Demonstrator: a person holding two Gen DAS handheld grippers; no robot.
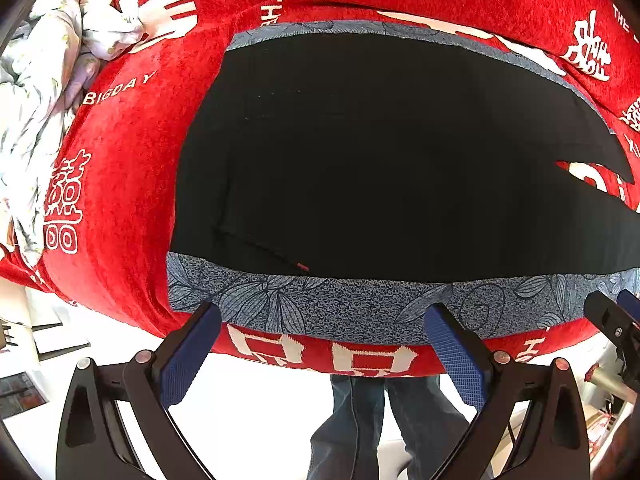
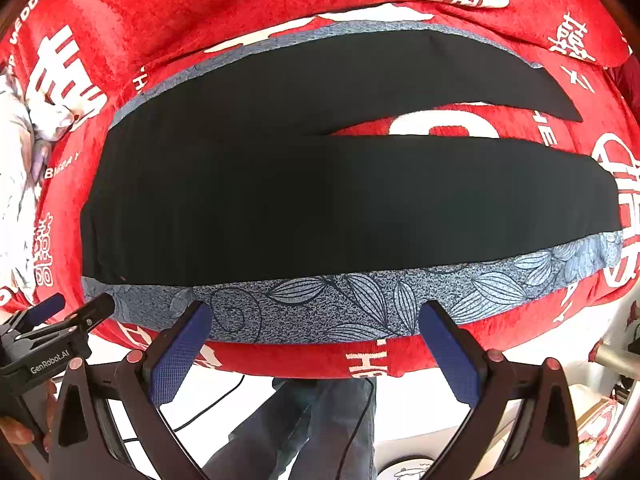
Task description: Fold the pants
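Observation:
Black pants point(image 1: 360, 160) with blue leaf-print side stripes point(image 1: 320, 304) lie flat on a red bedspread point(image 1: 120, 168), waist to the left, both legs spread to the right point(image 2: 360, 192). My left gripper point(image 1: 326, 320) is open and empty, hovering over the near stripe close to the waist end. My right gripper point(image 2: 316, 316) is open and empty, over the near stripe point(image 2: 360, 300) further along the leg. Each gripper shows at the edge of the other's view: the right one point(image 1: 612, 312) and the left one point(image 2: 76, 310).
A crumpled white floral quilt point(image 1: 40, 100) lies on the bed to the left. The bed's near edge runs just under the grippers. Below it are a white floor, a person's jeans-clad legs point(image 1: 380, 420) and a black cable point(image 2: 224, 396).

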